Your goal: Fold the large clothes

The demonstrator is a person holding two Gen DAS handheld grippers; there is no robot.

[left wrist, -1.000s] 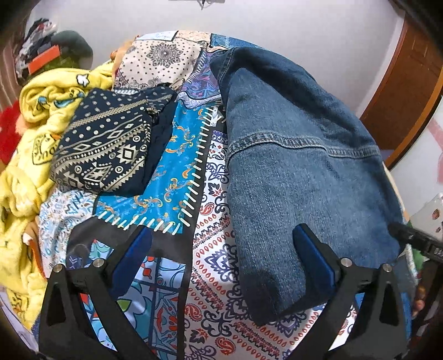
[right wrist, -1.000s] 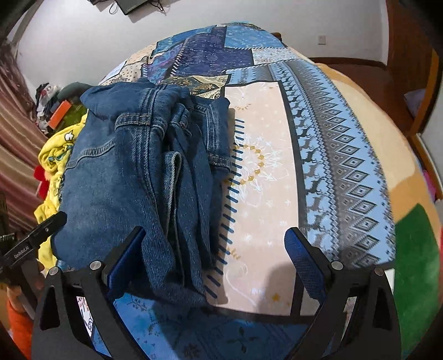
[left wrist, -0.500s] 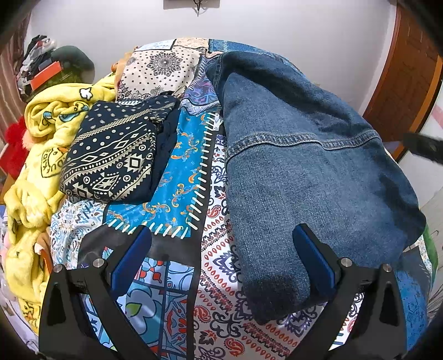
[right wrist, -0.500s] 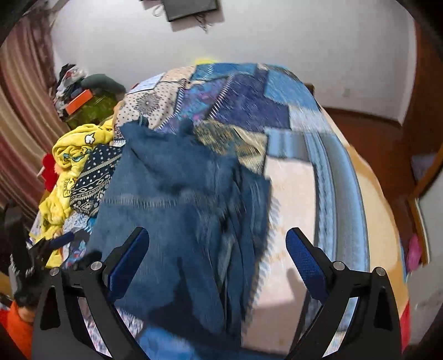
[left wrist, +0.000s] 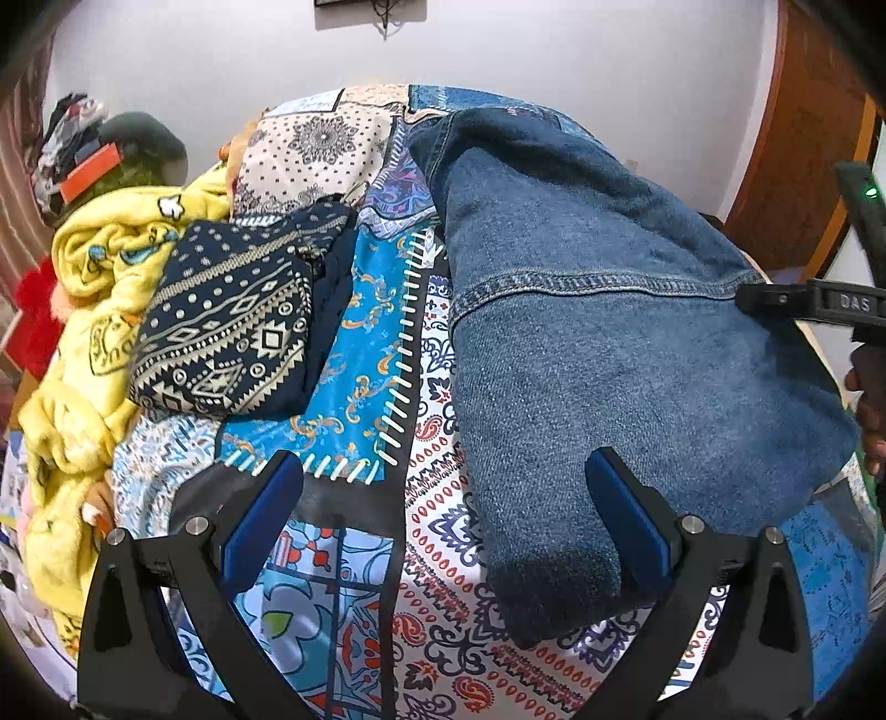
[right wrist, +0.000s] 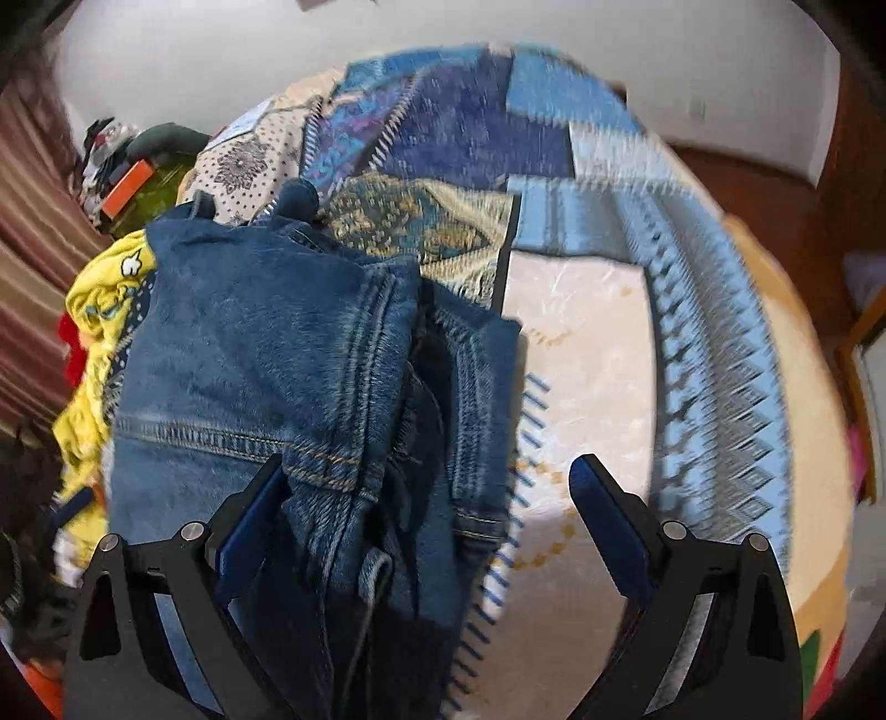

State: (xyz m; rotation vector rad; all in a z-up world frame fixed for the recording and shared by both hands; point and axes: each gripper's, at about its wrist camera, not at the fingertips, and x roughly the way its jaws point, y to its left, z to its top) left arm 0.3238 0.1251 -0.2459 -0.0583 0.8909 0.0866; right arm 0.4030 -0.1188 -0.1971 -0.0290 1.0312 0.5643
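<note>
White wall (left wrist: 554,50), wooden door (left wrist: 797,149), striped curtain (right wrist: 33,232), patchwork-covered bed (left wrist: 332,598).

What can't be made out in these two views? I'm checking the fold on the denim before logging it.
- Folded blue denim garment: right wrist view is motion-blurred, so its layered edges smear; its near end is cut off by the bottom edge.
- Same garment, left wrist view: only the top layer shows; the folds underneath are hidden.
- Yellow printed blanket: runs off the left edge.
- Right tool: only a sliver enters at the frame's right edge.
</note>
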